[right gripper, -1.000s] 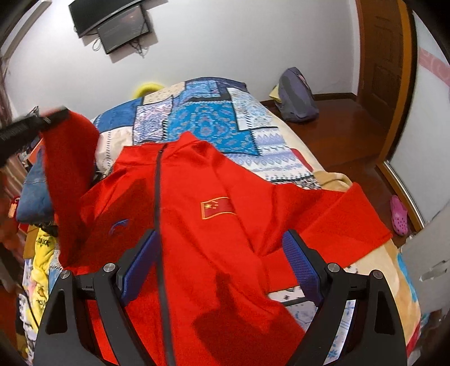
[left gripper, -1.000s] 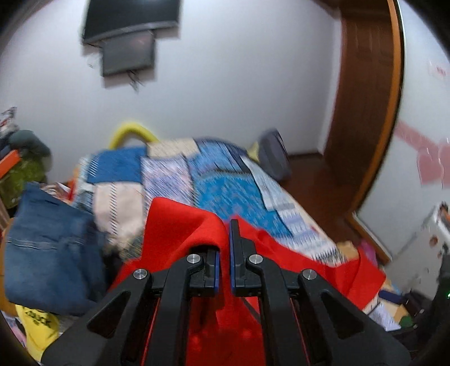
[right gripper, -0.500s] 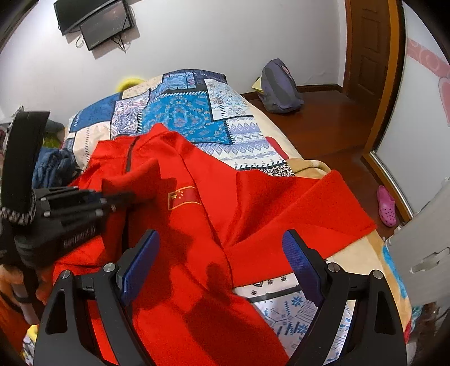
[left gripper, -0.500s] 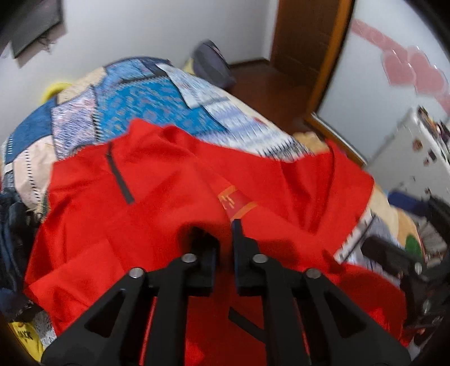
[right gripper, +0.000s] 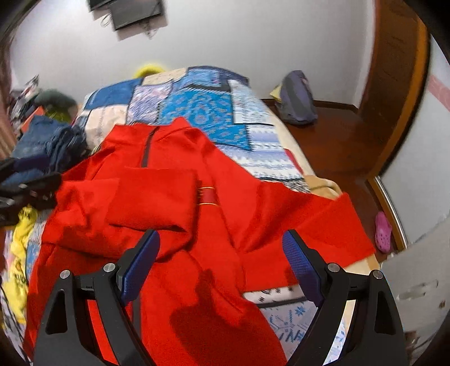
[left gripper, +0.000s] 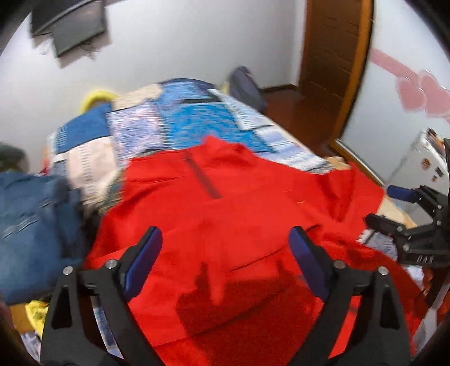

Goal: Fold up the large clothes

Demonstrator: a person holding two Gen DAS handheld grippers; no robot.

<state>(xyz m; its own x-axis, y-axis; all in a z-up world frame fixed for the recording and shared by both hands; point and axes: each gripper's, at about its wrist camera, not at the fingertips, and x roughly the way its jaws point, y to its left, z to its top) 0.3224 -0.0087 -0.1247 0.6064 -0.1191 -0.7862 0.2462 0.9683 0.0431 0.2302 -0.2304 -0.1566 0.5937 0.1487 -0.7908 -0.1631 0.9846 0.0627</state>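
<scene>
A bed fills most of this small white-walled room, covered by a patchwork quilt [right gripper: 197, 107] in blues, creams and pale prints. A dark screen [right gripper: 135, 11] hangs high on the far wall, a wooden door [left gripper: 332, 56] stands at the right, and the floor beside the bed is dark polished wood.

Spread over the near half of the quilt lies the red jacket [right gripper: 180, 214], collar toward the wall and dark zip running down from the neck. One sleeve is folded across its chest; the other stretches out flat toward the bed's right edge.

The left gripper [left gripper: 225, 256] hangs above the jacket's lower front, its jaws having just swung apart, wide now, with nothing between the blue pads. The right gripper [right gripper: 220, 259] stands just as wide over the hem, also empty.

The right wrist view alone shows a grey backpack [right gripper: 296, 98] slumped against the wall, a pink clog [right gripper: 382, 232] on the floor, and a small flag patch [right gripper: 207, 195] peeking from beside the folded sleeve. The left wrist view, more blurred, gives the heap of blue jeans [left gripper: 31, 225] at the bed's left side, pink heart shapes [left gripper: 422, 93] on the right-hand wall, and the right gripper's black frame at its right edge.
</scene>
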